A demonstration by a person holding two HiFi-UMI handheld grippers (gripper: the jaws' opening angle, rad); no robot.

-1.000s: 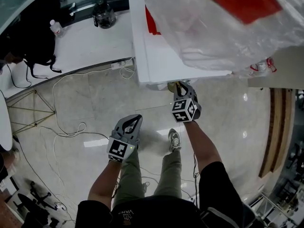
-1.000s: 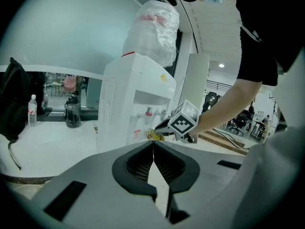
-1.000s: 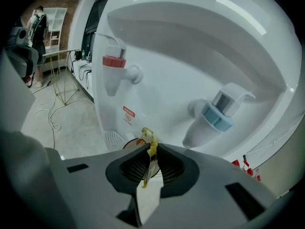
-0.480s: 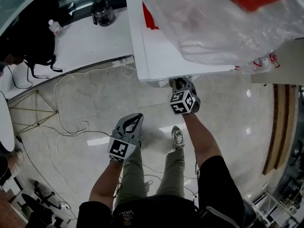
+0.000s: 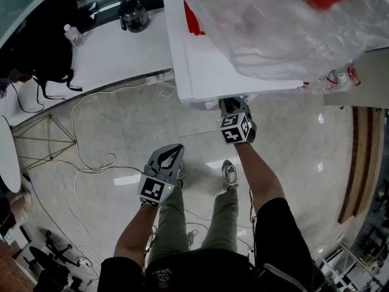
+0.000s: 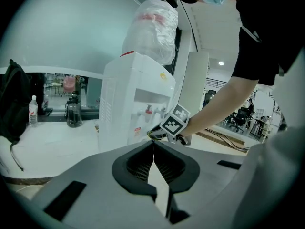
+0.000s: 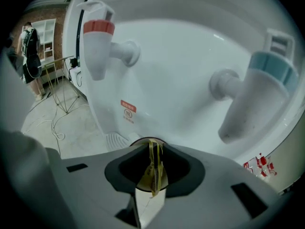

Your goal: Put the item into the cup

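Right gripper (image 7: pixel 150 149): we see its fingers clenched on the thin yellow item (image 7: pixel 153 171), lower centre of its view, close before the water dispenser (image 7: pixel 176 56).
Left gripper (image 6: pixel 153 159): we see its fingers pressed together, nothing between.

Over the last second we have carried the right claw (image 5: pixel 231 104) toward 12 o'clock in the head view. Its tip stood clear of the water dispenser (image 5: pixel 200 72) with the yellow strip (image 7: pixel 153 168) showing at its end. Now it is tucked beneath the dispenser's front edge, and the strip can only be seen from the right gripper view. The marker cube (image 5: pixel 235 128) has ridden up with it, closer to that edge, and our forearm (image 5: pixel 258 175) reaches further out.
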